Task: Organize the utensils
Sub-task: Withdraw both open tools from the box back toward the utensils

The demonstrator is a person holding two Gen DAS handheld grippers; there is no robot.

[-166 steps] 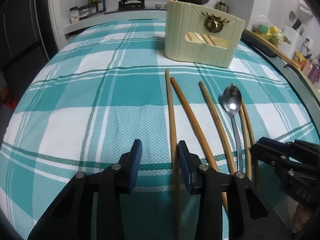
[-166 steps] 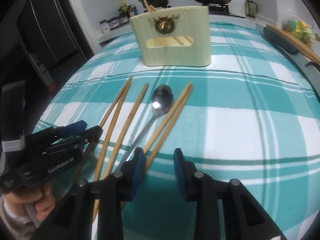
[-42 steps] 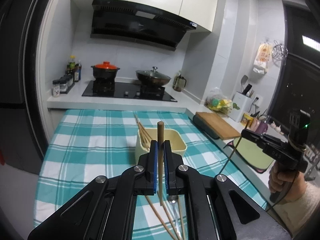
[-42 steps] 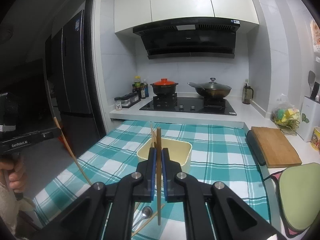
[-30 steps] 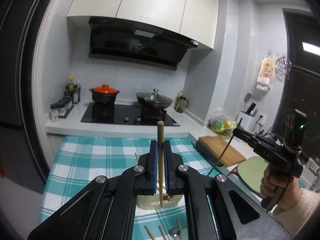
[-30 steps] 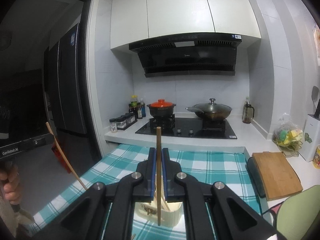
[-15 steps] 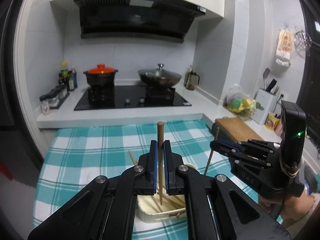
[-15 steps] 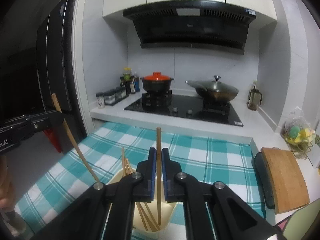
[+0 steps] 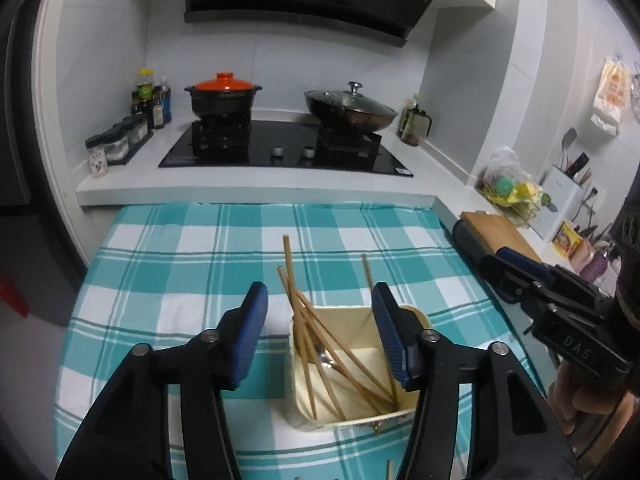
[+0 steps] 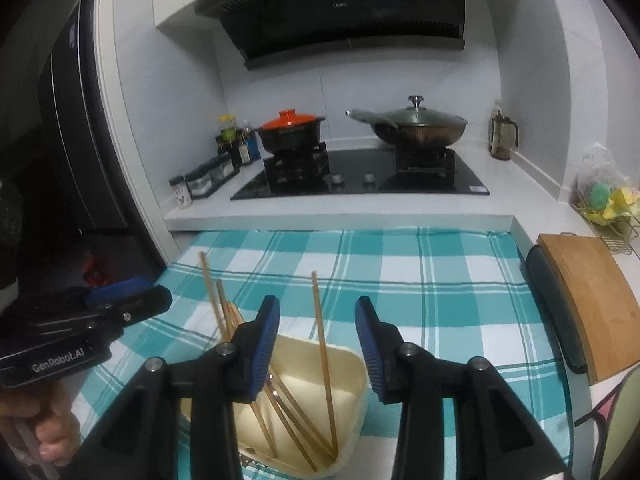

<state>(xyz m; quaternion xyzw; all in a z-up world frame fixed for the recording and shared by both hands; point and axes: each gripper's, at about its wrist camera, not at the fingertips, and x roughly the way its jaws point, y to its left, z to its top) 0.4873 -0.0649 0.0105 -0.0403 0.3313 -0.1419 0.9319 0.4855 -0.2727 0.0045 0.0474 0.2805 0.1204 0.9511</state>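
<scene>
Left gripper (image 9: 318, 334) and right gripper (image 10: 316, 344), both wide open and empty, above cream holder (image 10: 352, 364) mid-tablecloth (image 9: 160, 280), its edges well apart; chopsticks (image 9: 340, 356), clamped half a second ago, now lean inside holder.

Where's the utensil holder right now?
The cream utensil holder stands on the checked tablecloth directly below both open grippers, chopsticks leaning inside.
</scene>
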